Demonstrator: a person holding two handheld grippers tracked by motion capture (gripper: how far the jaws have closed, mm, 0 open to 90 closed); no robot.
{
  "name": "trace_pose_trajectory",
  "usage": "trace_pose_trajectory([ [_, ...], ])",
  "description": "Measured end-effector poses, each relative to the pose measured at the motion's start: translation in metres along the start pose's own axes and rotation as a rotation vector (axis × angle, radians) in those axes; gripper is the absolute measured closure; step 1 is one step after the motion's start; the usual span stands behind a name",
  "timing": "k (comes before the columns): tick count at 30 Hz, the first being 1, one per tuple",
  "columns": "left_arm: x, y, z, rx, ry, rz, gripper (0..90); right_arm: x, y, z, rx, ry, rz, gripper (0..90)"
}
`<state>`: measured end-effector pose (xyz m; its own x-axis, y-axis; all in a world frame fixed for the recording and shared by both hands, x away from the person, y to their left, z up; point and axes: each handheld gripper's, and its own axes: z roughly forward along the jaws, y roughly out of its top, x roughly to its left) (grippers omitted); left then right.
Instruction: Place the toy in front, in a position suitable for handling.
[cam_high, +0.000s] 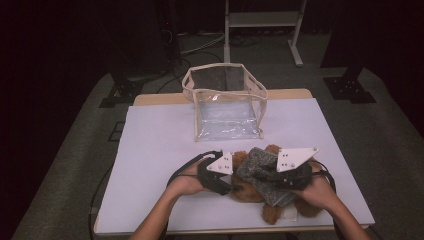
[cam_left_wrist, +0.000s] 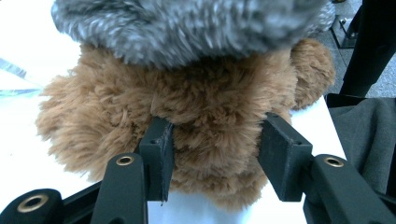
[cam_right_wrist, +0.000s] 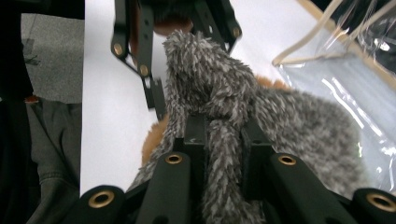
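A brown plush bear (cam_high: 272, 212) lies on the white table (cam_high: 160, 140) near its front edge, with a grey fuzzy cloth (cam_high: 257, 165) draped over it. My left gripper (cam_high: 235, 187) comes in from the left. In the left gripper view its jaws (cam_left_wrist: 217, 149) stand on either side of the bear's brown fur (cam_left_wrist: 210, 112), pads pressed into it. My right gripper (cam_high: 267, 175) reaches in from the right. In the right gripper view it (cam_right_wrist: 223, 128) is shut on a bunched fold of the grey cloth (cam_right_wrist: 210, 79), and the left gripper (cam_right_wrist: 154, 46) is just beyond.
A clear plastic bag with cream trim (cam_high: 227, 117) stands open at the back middle of the table, and its wall (cam_right_wrist: 345, 70) is close on the right in the right gripper view. A metal stand (cam_high: 262, 20) and dark floor lie beyond the table.
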<state>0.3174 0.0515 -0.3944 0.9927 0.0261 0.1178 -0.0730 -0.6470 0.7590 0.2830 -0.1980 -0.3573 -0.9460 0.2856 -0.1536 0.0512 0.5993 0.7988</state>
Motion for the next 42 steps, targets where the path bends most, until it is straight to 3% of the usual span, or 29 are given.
trace_pose_trajectory([
  [3, -0.001, 0.0, -0.004, -0.007, 0.0, 0.004, 49.0, -0.003, -0.013, -0.006, 0.02, -0.016, 0.019, 76.1],
  [10, -0.004, 0.009, -0.006, -0.004, 0.006, 0.041, 48.9, -0.005, -0.025, -0.017, 0.061, -0.054, 0.03, 76.2],
  [16, -0.003, 0.01, -0.005, 0.007, 0.031, 0.044, 48.5, -0.012, -0.022, -0.011, 0.064, -0.063, 0.026, 76.2],
  [20, -0.002, 0.013, -0.007, -0.012, 0.039, 0.048, 49.0, -0.028, -0.022, -0.009, 0.045, -0.071, 0.07, 76.3],
  [23, 0.0, 0.014, -0.001, 0.011, 0.055, 0.052, 49.3, -0.03, -0.02, -0.008, 0.043, -0.074, 0.078, 76.4],
  [28, 0.008, 0.011, 0.001, -0.02, 0.078, 0.005, 50.5, -0.023, -0.013, -0.013, -0.012, -0.065, 0.088, 76.5],
  [31, 0.009, 0.01, 0.001, -0.024, 0.082, -0.006, 50.3, -0.01, -0.009, -0.011, -0.012, -0.06, 0.039, 76.5],
  [32, 0.009, 0.01, 0.001, -0.023, 0.082, -0.009, 50.3, -0.002, -0.01, -0.006, 0.03, -0.074, -0.005, 76.5],
  [37, 0.006, 0.012, -0.002, -0.032, 0.075, 0.001, 49.8, -0.006, -0.022, -0.011, 0.05, -0.08, 0.012, 76.8],
  [42, 0.004, 0.014, -0.002, -0.029, 0.08, 0.014, 49.5, -0.016, -0.032, -0.018, 0.035, -0.077, 0.067, 77.3],
])
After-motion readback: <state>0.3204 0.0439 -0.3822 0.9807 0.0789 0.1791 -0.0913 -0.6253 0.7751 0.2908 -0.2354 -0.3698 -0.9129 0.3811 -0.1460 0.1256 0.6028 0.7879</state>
